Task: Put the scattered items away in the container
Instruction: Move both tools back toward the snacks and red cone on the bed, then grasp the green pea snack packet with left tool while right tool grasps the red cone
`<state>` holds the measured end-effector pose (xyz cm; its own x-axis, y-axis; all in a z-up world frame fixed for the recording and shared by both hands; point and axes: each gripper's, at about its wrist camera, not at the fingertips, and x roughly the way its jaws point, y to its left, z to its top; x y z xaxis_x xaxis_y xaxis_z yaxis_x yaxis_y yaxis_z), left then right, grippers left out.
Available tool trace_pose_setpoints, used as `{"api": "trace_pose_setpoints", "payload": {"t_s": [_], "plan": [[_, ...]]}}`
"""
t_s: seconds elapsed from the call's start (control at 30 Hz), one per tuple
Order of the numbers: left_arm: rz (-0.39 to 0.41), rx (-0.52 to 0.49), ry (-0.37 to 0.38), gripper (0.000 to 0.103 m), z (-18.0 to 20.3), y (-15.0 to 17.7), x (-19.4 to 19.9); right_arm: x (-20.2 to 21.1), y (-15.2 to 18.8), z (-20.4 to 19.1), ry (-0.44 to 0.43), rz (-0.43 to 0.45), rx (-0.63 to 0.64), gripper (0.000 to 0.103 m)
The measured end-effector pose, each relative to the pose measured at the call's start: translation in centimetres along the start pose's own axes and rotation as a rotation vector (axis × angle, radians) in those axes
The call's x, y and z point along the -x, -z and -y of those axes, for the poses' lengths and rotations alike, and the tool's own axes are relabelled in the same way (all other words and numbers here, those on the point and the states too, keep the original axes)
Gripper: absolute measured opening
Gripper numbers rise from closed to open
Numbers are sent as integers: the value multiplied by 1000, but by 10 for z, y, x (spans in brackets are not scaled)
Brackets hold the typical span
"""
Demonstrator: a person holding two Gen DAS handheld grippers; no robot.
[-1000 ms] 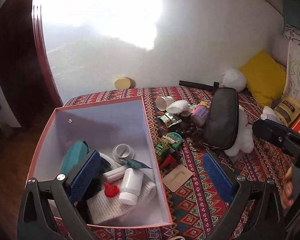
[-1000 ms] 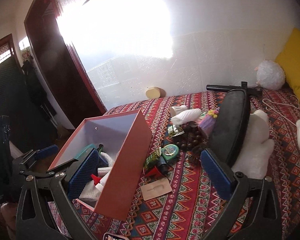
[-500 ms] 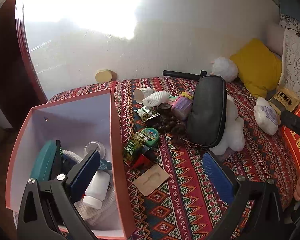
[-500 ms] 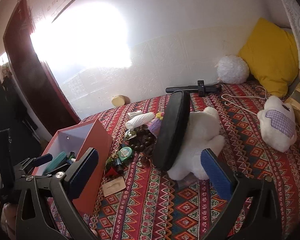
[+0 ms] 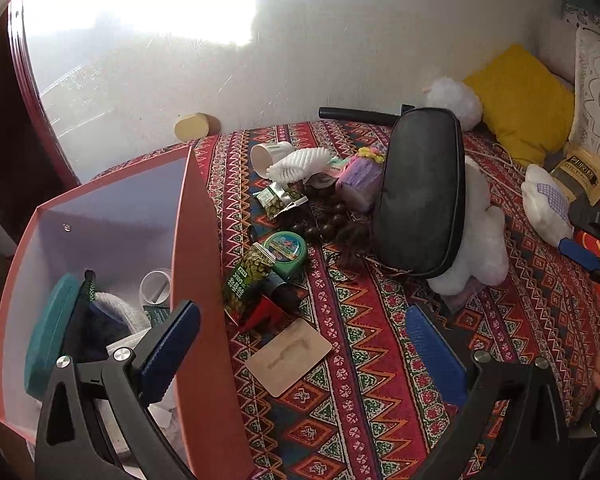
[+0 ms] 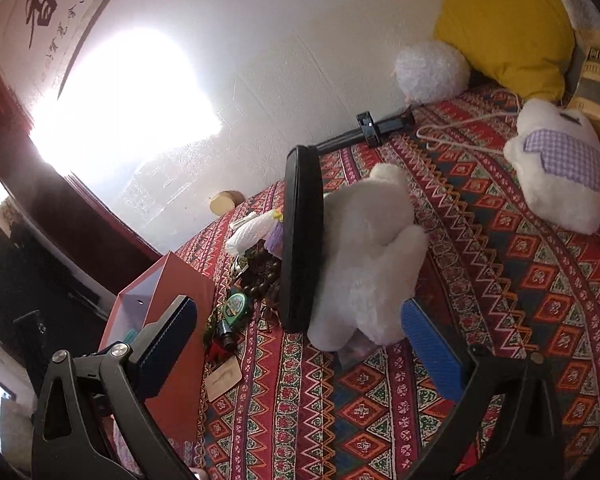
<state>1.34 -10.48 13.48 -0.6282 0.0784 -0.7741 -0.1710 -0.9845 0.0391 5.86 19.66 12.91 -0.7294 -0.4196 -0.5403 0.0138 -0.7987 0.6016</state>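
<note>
Pink box (image 5: pixel 198 280) sits at the left edge of the bed, on the patterned bedspread (image 5: pixel 372 360), w/ a teal case (image 5: pixel 46 332), a clear cup (image 5: pixel 154 286) and a grey knit item (image 5: pixel 118 310) already inside. Just right of its wall lies the loose clutter: green snack packet (image 5: pixel 246 276), round green tin (image 5: pixel 288 250), flat tan card (image 5: pixel 288 350), dark beads (image 5: pixel 328 220), white bristly brush (image 5: pixel 300 162), white cup (image 5: pixel 266 156) on its side, purple item (image 5: pixel 360 178). Behind those a black pouch (image 5: pixel 420 192) stands on edge, leaning against a white plush (image 6: pixel 372 256). Left claw (image 5: pixel 300 356) hangs wide and empty, one pad over the box interior, the other over the bedspread, the card between them. Right claw (image 6: pixel 304 352) is wide too, nothing in it, aimed at the plush and pouch. Farther off: a second plush w/ purple check patch (image 6: pixel 564 160), a fluffy white ball (image 6: pixel 432 70), yellow pillow (image 6: pixel 504 20) by the wall.
</note>
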Motion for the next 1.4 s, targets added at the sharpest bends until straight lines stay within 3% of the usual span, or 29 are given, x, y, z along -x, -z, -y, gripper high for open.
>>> {"api": "trace_pose_setpoints", "payload": {"t_s": [0.33,0.5,0.57,0.7,0.73,0.83,1.07,1.1,1.13,1.3,1.37,1.4], "plan": [[-55,-61,-53,103,5,14,-50,-54,24,-23,-81,-145,55,99],[-42,-163,-182,103,19,22,-58,-86,35,-39,-94,-207,74,98],[-47,-175,-181,103,18,21,-57,-102,34,-47,-121,-234,93,93],[-45,-135,-181,99,-15,16,-55,-155,41,-65,-129,-372,141,62],[-44,-134,-198,99,-24,16,-56,-170,45,-69,-112,-409,155,59],[-53,-165,-249,100,-34,24,-60,-210,57,-77,-91,-486,173,55],[-51,-187,-216,101,-37,23,-62,-275,80,-116,-42,-545,273,50],[-53,-180,-208,101,-38,22,-61,-280,82,-122,-11,-538,312,46],[-52,-176,-205,101,-38,21,-62,-282,83,-127,18,-528,353,31],[-55,-171,-202,101,-37,20,-62,-268,86,-121,30,-526,408,29],[-58,-163,-195,102,-36,19,-63,-249,82,-109,16,-501,385,17],[-60,-157,-190,102,-36,18,-63,-237,79,-101,11,-486,368,1]]}}
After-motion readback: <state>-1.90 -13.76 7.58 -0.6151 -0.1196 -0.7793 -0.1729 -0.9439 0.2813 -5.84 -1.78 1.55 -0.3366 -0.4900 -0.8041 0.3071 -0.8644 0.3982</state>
